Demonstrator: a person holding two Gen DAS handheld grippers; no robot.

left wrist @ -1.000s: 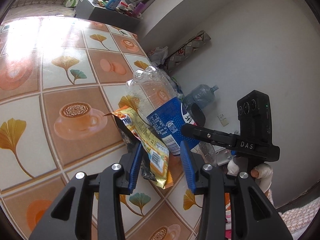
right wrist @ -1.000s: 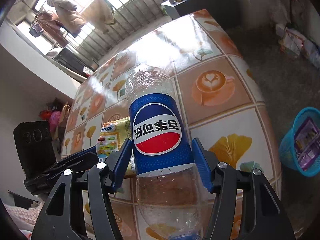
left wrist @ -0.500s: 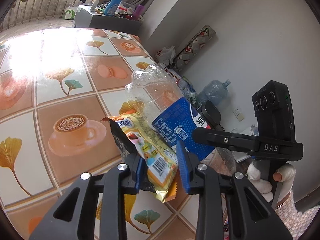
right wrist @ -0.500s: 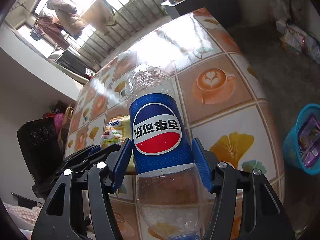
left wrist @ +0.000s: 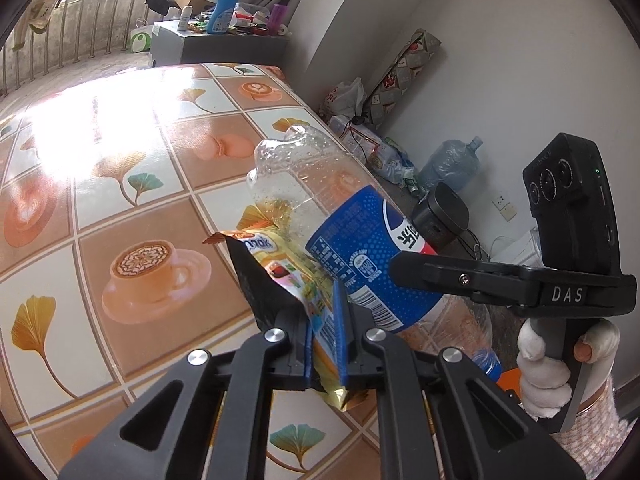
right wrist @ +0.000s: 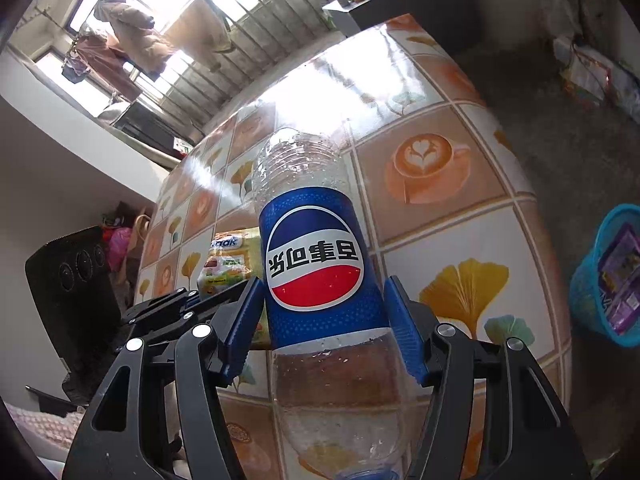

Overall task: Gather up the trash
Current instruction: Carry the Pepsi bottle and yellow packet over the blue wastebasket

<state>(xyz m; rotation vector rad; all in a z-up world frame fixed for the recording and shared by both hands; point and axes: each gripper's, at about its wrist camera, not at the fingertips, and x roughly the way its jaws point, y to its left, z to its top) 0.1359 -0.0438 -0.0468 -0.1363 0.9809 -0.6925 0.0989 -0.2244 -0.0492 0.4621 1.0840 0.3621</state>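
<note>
Both pieces of trash now secured: left hand-held gripper (left wrist: 325, 332), wide apart a second ago, clamped on snack wrapper (left wrist: 298, 280), right hand-held gripper (right wrist: 324, 320) gripping soda bottle (right wrist: 316, 264) above bench (right wrist: 460, 240), likely ready for blue basket (right wrist: 592, 300).

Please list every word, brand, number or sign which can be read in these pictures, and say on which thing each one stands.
"DAS": white letters on the black body of the right gripper.
"百事可乐", seen upside down: on the blue label of the plastic bottle.
"...aak", first letters hidden: on the yellow snack wrapper between the jaws of the left gripper.
Fine print and barcode digits on both: too small to read.
</note>
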